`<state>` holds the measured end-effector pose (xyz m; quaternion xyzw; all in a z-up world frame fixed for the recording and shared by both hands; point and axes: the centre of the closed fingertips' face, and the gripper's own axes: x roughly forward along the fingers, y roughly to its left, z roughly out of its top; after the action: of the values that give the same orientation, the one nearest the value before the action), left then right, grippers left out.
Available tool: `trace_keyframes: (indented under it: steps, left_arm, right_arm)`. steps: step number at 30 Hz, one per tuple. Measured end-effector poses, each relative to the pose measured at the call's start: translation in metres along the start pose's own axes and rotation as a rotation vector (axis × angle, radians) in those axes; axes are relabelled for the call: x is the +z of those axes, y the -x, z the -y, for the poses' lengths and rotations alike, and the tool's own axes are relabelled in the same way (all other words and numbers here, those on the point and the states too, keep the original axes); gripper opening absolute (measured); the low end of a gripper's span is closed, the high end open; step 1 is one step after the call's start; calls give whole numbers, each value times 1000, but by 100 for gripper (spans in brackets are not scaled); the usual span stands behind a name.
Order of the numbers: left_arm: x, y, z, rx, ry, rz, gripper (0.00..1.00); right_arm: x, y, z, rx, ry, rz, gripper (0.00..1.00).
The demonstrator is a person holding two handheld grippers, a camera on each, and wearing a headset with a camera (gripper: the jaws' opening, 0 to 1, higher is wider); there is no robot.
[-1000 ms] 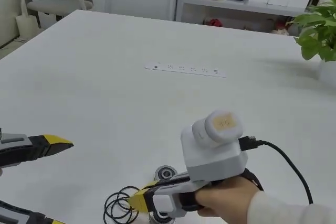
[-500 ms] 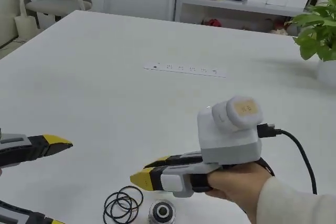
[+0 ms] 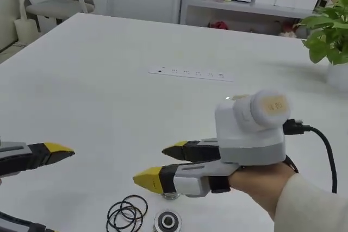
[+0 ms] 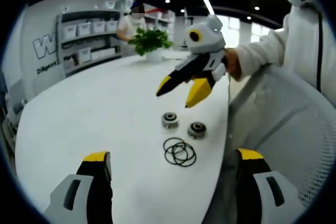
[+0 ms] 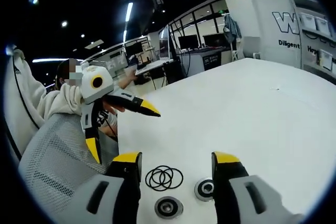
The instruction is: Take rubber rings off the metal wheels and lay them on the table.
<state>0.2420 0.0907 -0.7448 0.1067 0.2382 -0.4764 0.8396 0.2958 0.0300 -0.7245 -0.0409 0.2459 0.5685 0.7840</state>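
On the table, rubber rings lie beside two metal wheels, left tool and right tool both spread

On our flat white tabletop, loose black rubber rings lie near the front edge. One round metal wheel sits just right of them, the other behind it. A long white power strip lies well behind.
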Motion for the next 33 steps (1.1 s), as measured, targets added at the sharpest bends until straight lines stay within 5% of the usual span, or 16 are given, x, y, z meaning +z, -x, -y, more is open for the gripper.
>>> trace_keyframes:
  steps: [12, 21, 33]
  left_arm:
    - [1, 0, -1, 3, 6, 6, 100]
    - [1, 1, -2, 7, 11, 11, 100]
    - [2, 1, -3, 11, 24, 23, 100]
  right_arm:
    - [16, 20, -2, -1, 121, 48, 84]
    - [15, 37, 5, -27, 134, 63, 100]
    - [-6, 61, 10, -57, 116, 41, 100]
